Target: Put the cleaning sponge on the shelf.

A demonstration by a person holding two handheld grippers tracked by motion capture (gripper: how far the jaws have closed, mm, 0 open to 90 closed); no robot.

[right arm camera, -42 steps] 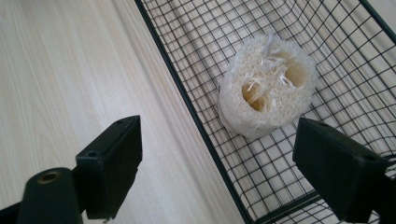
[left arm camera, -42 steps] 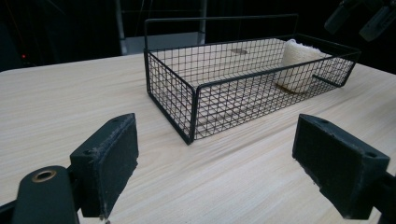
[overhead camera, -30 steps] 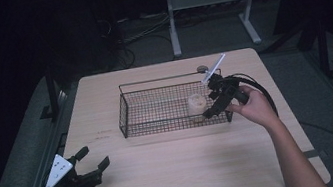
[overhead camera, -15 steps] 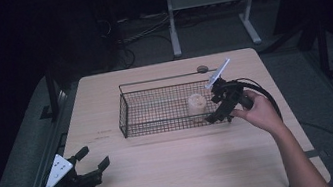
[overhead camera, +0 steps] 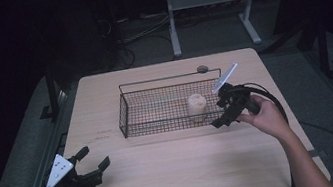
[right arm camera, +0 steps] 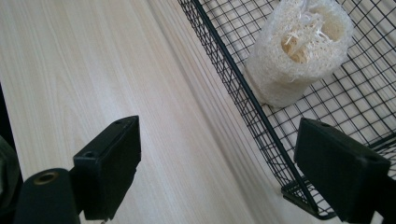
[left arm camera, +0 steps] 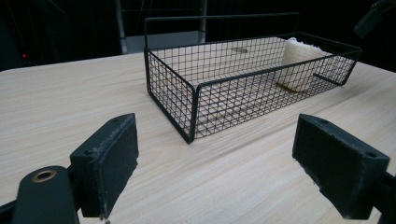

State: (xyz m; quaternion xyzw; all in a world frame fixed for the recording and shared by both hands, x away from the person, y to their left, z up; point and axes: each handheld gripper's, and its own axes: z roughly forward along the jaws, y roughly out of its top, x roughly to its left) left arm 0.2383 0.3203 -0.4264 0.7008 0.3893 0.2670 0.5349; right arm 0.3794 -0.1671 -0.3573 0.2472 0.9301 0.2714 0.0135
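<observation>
Loofah piece [right arm camera: 292, 56], one: pale, fibrous, upright on the floor of the wire basket [overhead camera: 129, 110], near its right end, touching nothing else; evidently stowed there.

Wire basket, one: black mesh, central on the wooden table [overhead camera: 177, 173].

Right gripper [overhead camera: 223, 115], one: jaws wide, empty, at the basket's right front corner, angled toward the loofah, likely for access.

Left gripper [overhead camera: 91, 161], one: jaws wide, empty, near the table's front left edge, seemingly idle.

Small round disc [overhead camera: 202, 69], one: behind the basket.
</observation>
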